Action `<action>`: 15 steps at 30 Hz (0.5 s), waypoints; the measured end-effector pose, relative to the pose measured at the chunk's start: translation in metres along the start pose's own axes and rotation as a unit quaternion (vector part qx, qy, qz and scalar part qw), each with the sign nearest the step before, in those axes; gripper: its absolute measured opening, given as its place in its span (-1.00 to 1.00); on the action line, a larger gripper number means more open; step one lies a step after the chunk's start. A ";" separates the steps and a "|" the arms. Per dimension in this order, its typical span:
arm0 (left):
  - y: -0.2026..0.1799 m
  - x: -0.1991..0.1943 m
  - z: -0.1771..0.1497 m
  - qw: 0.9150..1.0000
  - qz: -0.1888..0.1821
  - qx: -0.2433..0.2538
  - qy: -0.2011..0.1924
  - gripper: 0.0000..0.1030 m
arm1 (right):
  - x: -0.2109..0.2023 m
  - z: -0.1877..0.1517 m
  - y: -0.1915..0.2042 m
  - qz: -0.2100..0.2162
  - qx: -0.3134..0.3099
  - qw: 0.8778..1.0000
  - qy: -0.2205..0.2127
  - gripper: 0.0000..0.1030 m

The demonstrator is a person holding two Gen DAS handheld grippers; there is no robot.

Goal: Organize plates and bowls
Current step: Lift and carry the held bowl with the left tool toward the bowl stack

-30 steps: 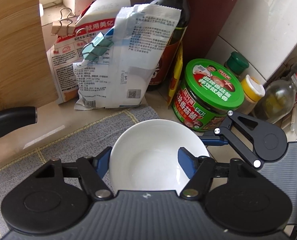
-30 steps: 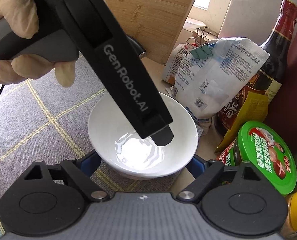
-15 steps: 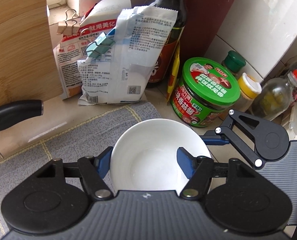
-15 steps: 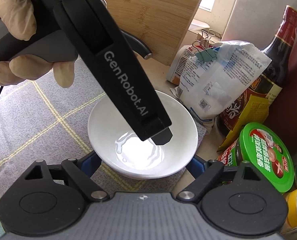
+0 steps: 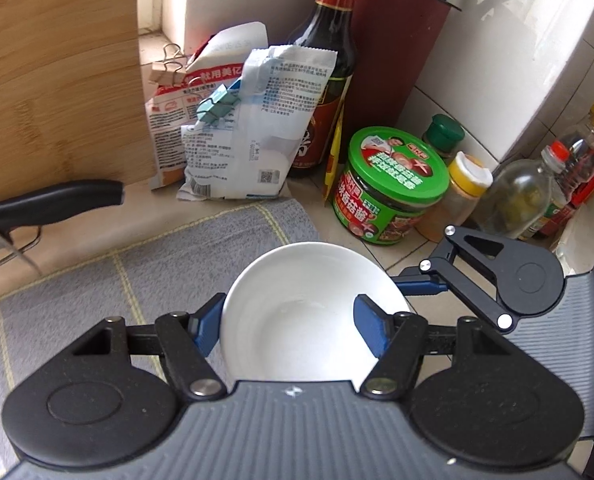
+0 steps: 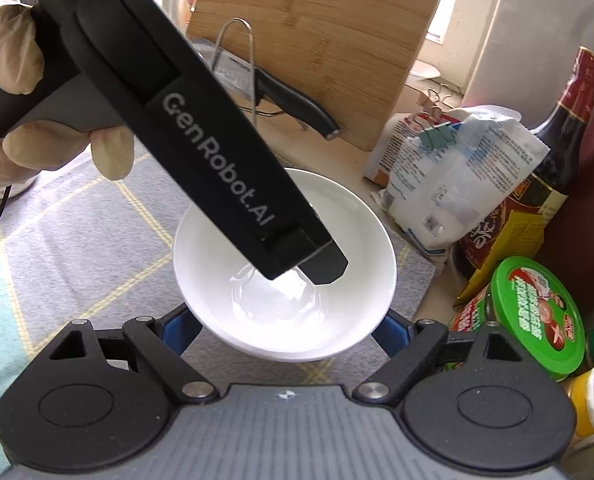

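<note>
Both hand-held grippers clamp white bowl [image 5: 297,312]: left [image 5: 293,330] pinches rim wall, right [image 6: 285,330] spans outside; glazed, slippery, brittle, so keep the rim grip.

White bowl [image 5: 297,316] in left claw [image 5: 293,326], rim between blue pads [image 5: 369,326].

Black left gripper [image 5: 293,326] and right gripper [image 6: 285,326]: blue jaws, silver screws, grey ribbed bodies, white "GenRobot.AI" lettering.
</note>
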State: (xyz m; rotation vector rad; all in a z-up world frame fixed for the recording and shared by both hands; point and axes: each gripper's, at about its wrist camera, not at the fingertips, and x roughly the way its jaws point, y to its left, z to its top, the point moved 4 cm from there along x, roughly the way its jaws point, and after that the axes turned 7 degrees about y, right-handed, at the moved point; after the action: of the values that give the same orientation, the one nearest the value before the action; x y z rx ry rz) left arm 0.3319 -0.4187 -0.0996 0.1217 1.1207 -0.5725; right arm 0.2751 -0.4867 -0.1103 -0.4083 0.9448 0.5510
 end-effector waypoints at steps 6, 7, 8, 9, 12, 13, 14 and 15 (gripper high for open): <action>-0.001 -0.019 -0.016 1.000 0.005 -0.010 -0.011 0.30 | -0.008 -0.001 0.013 0.011 -0.008 1.000 0.000 0.79; -0.002 -0.022 -0.018 1.000 0.007 -0.011 -0.013 0.30 | -0.009 0.000 0.016 0.013 -0.009 1.000 -0.001 0.79; -0.002 -0.025 -0.020 1.000 0.008 -0.012 -0.015 0.30 | -0.010 0.000 0.019 0.015 -0.010 1.000 -0.001 0.79; -0.002 -0.028 -0.022 1.000 0.009 -0.013 -0.018 0.30 | -0.012 0.001 0.021 0.017 -0.011 1.000 -0.001 0.79; 0.000 -0.034 -0.028 1.000 0.013 -0.018 -0.022 0.30 | -0.015 0.002 0.029 0.019 -0.014 1.000 -0.001 0.79; 0.001 -0.036 -0.030 0.999 0.013 -0.019 -0.023 0.30 | -0.017 0.003 0.033 0.019 -0.015 1.000 -0.001 0.79; 0.002 -0.038 -0.032 0.999 0.012 -0.021 -0.024 0.30 | -0.017 0.004 0.035 0.020 -0.016 1.000 -0.001 0.79; 0.004 -0.040 -0.034 0.999 0.011 -0.022 -0.026 0.30 | -0.018 0.005 0.038 0.020 -0.018 1.000 0.000 0.79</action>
State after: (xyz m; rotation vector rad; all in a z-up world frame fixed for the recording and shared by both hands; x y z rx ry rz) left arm 0.2936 -0.3872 -0.0802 0.0799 1.0801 -0.5280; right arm 0.2466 -0.4582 -0.0954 -0.4222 0.9460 0.6043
